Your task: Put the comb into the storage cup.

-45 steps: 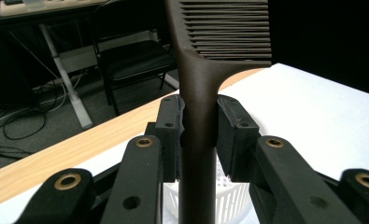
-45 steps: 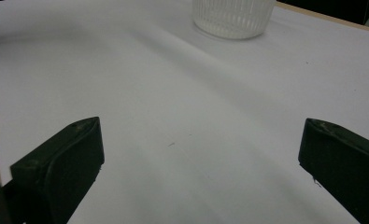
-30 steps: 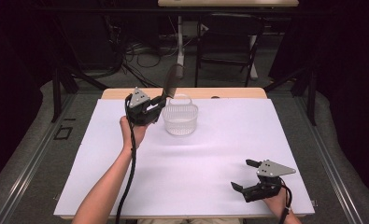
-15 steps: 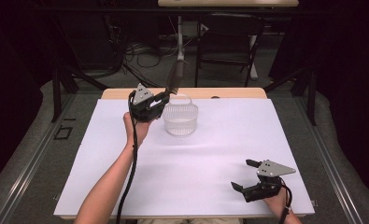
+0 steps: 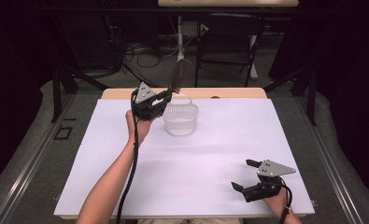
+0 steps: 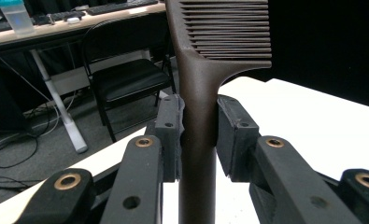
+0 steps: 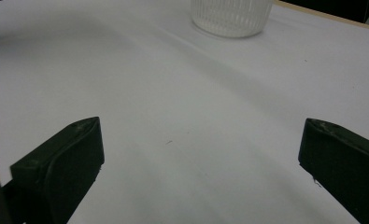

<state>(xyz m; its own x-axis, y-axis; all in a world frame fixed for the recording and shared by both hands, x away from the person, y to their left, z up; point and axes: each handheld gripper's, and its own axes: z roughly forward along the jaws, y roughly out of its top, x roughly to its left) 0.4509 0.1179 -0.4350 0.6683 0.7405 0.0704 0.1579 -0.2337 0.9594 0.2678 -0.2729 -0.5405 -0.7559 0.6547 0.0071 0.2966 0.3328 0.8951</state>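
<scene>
Left gripper: raised above the far left part of the bench, next to the basket; its fingers are clamped on the comb's handle, one pad on each side, as the left gripper view shows close up.
Comb: dark brown, held by the lower handle so the toothed end stands up and leans away over the far edge; the grip low on the handle leaves the whole toothed part free, which I judge suits lowering it end-first into a container.
Basket: a clear ribbed tub with a thin bail handle, standing upright on the white sheet just right of the left gripper; its open top faces up and, as far as I can see, nothing lies in it. It looks like the likely place for the comb.
Bench: covered by a white sheet, with a wooden strip showing at the far edge.
Right gripper: resting low at the near right corner, well apart from the basket; its fingers stand wide apart with nothing between them, apparently parked while the left side works.
</scene>
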